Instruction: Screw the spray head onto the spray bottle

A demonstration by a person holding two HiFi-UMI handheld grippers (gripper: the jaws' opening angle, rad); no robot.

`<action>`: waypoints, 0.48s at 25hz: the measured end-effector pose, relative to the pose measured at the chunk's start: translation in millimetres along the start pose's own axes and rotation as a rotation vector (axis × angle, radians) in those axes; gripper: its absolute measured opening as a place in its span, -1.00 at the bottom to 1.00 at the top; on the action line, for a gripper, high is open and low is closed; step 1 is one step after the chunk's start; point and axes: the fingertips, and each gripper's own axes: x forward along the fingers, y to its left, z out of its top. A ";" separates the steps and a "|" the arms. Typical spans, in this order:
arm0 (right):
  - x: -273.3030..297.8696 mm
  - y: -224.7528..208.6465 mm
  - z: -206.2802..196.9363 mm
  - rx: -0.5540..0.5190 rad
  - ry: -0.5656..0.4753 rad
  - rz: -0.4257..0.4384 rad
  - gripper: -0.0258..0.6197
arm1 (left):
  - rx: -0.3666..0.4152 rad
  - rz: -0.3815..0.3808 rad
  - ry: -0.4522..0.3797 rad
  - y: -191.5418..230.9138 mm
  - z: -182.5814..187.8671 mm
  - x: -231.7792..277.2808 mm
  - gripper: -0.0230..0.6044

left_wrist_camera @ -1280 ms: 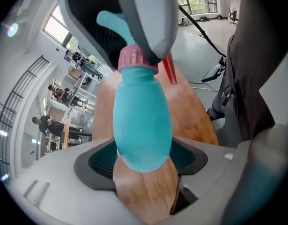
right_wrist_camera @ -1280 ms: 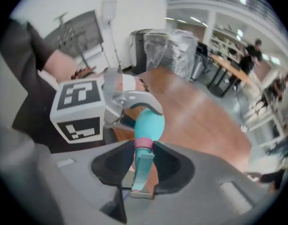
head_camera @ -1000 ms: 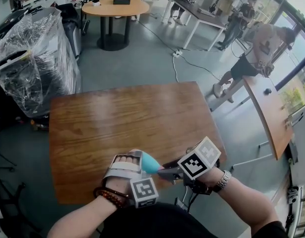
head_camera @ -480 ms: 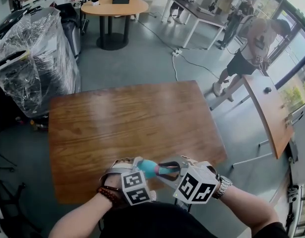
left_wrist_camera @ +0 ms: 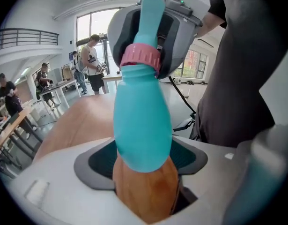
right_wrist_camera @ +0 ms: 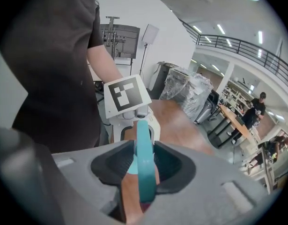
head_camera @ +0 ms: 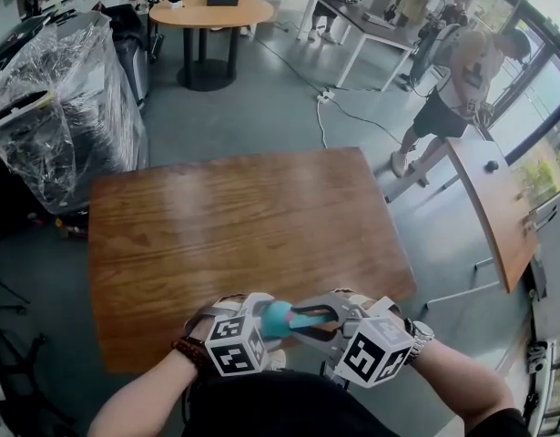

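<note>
Teal is the spray bottle [left_wrist_camera: 143, 125], and your left gripper [head_camera: 264, 319] squeezes its fat bottom between both jaws. Your right gripper [head_camera: 320, 320] pinches the thin teal spray head [right_wrist_camera: 144, 168]. A pink ring [left_wrist_camera: 140, 57] sits where head meets bottle. You hold them over the near edge of the wooden table [head_camera: 243, 217].

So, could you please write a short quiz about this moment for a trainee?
1. True or false: the spray bottle lies flat on the wooden table.
2. Which colour is the collar at the bottle's neck? A green, B pink, C black.
3. What does the right gripper hold between its jaws?
Key: 1 false: the left gripper holds it off the table. 2 B. 3 the spray head.
</note>
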 end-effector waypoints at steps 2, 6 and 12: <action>-1.2 0.7 -2.4 -0.013 0.016 0.007 -0.54 | 0.015 0.005 0.015 0.9 -0.8 0.4 0.28; -0.4 5.7 -9.3 -0.082 0.061 0.018 -0.54 | 0.062 0.019 0.086 2.1 -4.1 2.2 0.28; 7.6 15.7 -22.4 -0.259 0.215 0.016 -0.54 | 0.114 0.016 0.199 -0.3 -13.2 8.0 0.28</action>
